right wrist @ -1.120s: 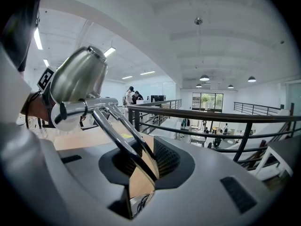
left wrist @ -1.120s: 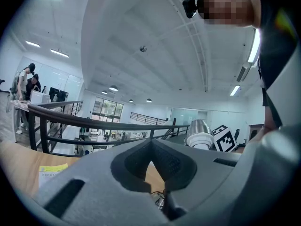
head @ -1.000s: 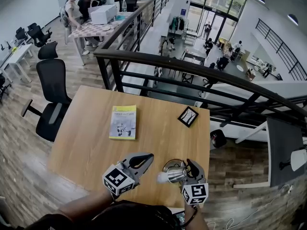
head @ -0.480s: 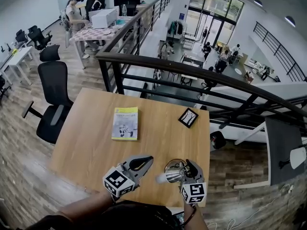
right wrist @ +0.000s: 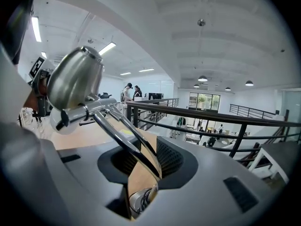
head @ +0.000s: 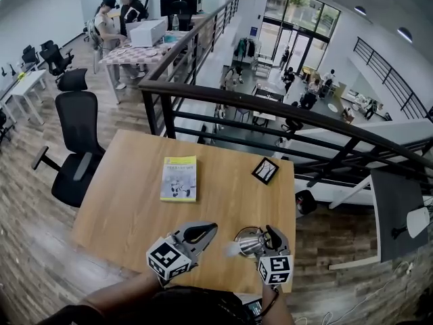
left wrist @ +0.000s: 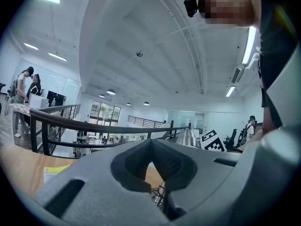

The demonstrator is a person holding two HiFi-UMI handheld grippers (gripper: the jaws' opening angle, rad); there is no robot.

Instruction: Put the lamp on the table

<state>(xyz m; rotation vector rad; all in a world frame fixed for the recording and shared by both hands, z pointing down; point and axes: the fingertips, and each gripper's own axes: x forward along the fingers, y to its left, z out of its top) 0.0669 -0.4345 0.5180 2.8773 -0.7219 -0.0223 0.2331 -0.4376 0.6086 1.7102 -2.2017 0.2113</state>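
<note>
The chrome lamp [head: 247, 241] is held over the near right part of the wooden table [head: 128, 208], its white bulb end [head: 231, 250] pointing left. My right gripper [head: 270, 237] is shut on the lamp's thin metal arm. In the right gripper view that arm [right wrist: 123, 138] runs down between the jaws of the right gripper [right wrist: 143, 166], and the lamp head [right wrist: 75, 79] is at upper left. My left gripper [head: 201, 231] hovers just left of the lamp, shut and empty. From the left gripper [left wrist: 151, 147] the lamp [left wrist: 188, 138] shows to the right. Whether the lamp touches the table is hidden.
A yellow book [head: 179, 179] lies mid-table and a small black framed card [head: 265, 170] lies at the far right. A black railing [head: 270, 107] runs behind the table over an open atrium. An office chair [head: 74, 147] stands at the left. People stand at a far desk.
Almost nothing has moved. The head view has shifted slightly, and both grippers stay in place with the lamp still in the right one.
</note>
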